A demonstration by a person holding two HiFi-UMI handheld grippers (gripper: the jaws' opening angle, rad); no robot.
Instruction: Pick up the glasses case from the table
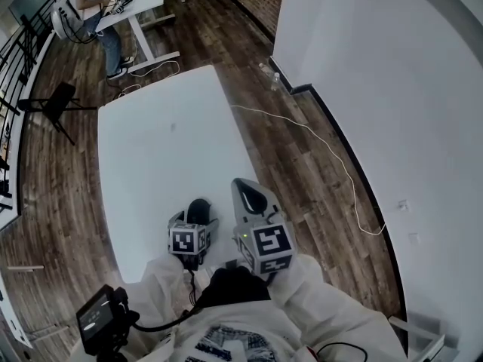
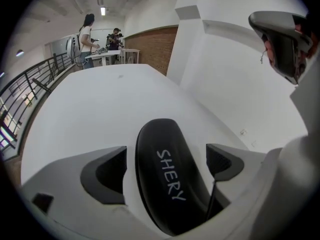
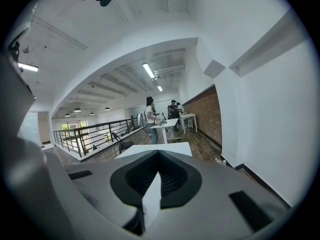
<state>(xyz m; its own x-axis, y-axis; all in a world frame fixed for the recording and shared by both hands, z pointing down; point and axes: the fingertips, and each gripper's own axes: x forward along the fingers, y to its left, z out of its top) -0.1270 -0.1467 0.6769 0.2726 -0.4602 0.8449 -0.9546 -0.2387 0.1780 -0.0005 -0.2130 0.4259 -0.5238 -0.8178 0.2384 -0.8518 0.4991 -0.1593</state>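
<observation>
Step in hand, as judged: the approach is done and the grasp is not yet made. The left gripper (image 2: 166,165) has its jaws spread wide and straddles the glasses case (image 2: 170,176). The case is black with a rounded lid lettered SHERY, and it lies flat with its long axis running near to far. Both pads stand clear of its sides. The right gripper (image 3: 159,156) has its jaws pressed together on nothing. It is held just right of the left one and points out over the table (image 1: 166,149) toward the far desks. The next move calls for closing the left jaws squarely across the case's short width, low on the curved flanks so the smooth shell does not squirt out, then lifting. The head view alone places the case at the table's near end, close to the edge, though the gripper largely hides it there. The left gripper view alone shows the pad gaps and the lettering. The right gripper view shows no case at all.
</observation>
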